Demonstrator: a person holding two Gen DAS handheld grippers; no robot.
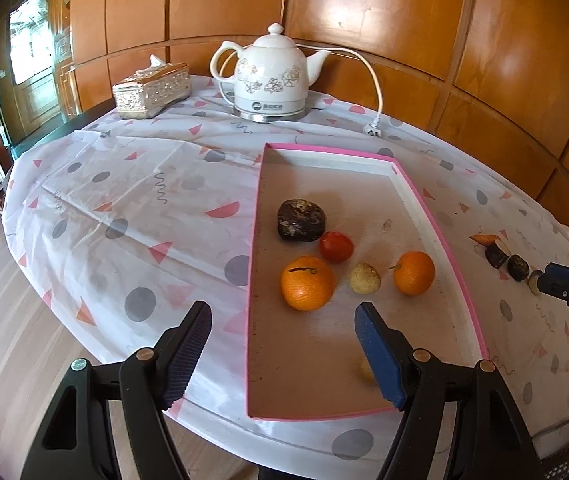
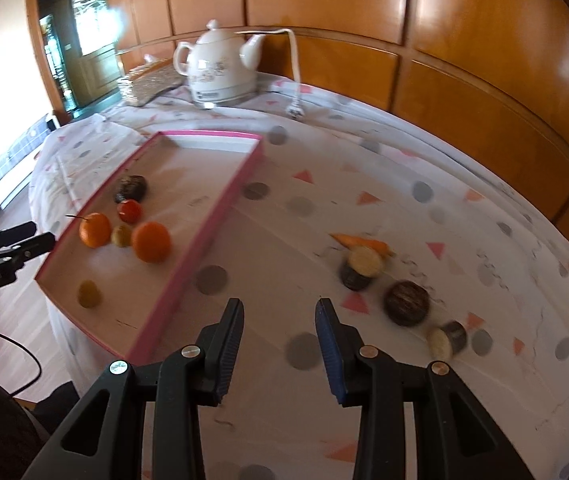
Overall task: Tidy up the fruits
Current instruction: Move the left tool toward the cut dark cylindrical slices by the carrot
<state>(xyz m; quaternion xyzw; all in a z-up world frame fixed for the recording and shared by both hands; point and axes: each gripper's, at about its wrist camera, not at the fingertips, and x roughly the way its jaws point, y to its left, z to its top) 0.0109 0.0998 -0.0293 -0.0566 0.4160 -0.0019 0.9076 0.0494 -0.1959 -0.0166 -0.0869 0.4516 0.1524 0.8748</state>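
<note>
While the left tongs (image 1: pixel 284 344) stand wide and empty, two round oranges (image 1: pixel 307 283) lie just ahead of them inside the shallow pink-rimmed tray (image 1: pixel 424 204). Right tongs (image 2: pixel 278 346), narrower and empty, hover over the patterned tabletop (image 2: pixel 268 248) beside that tray.

Two oranges (image 1: pixel 307 283), a red tomato (image 1: pixel 336 246) and small pale fruits (image 1: pixel 365 278) lie in the pink tray (image 1: pixel 251 264); cut pieces (image 2: pixel 406 303) lie outside on the cloth.
</note>
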